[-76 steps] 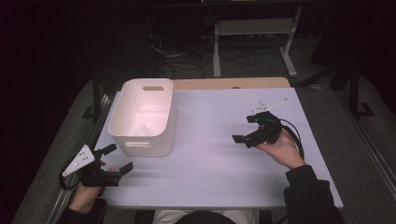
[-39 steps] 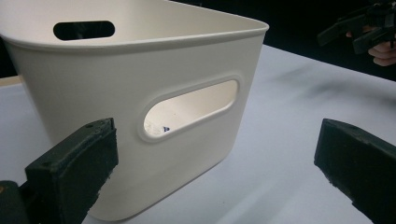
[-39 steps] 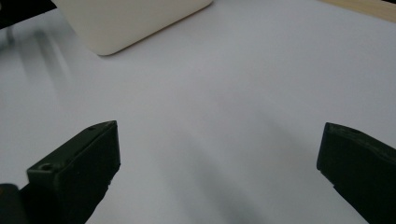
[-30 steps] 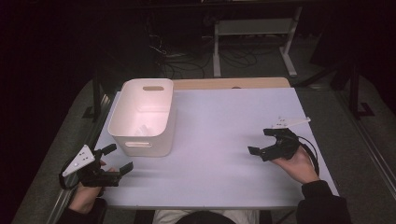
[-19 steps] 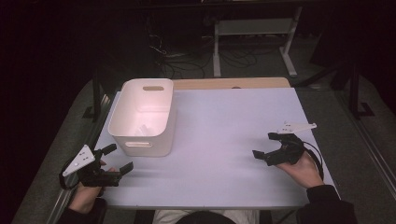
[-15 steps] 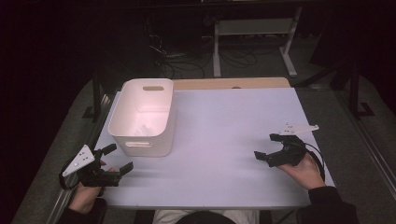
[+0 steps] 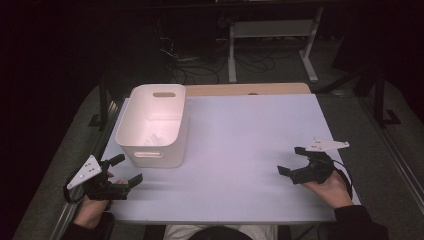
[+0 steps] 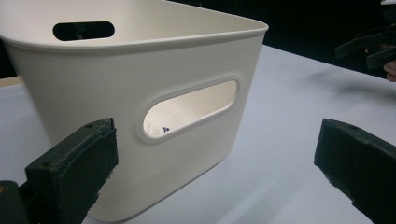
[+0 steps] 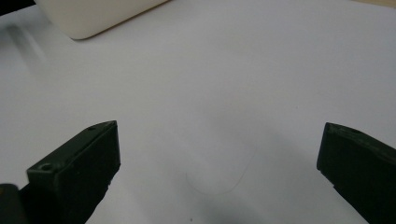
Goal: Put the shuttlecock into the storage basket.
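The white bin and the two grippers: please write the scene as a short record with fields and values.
bin: white bin upright at the table's left part, handle slots in its end walls
bin contents: something small and pale inside, too unclear to name
left gripper: left gripper open, holding nothing, beside the bin's near end
right gripper: right gripper open, holding nothing, over bare table near the right edge
contact: neither gripper touches the bin

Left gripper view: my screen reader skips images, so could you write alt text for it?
A cream plastic bin stands on a white table, close in front of the open left gripper, whose two black jaws stand wide apart. Through the bin's oval handle slot something small and pale lies inside, too unclear to name.
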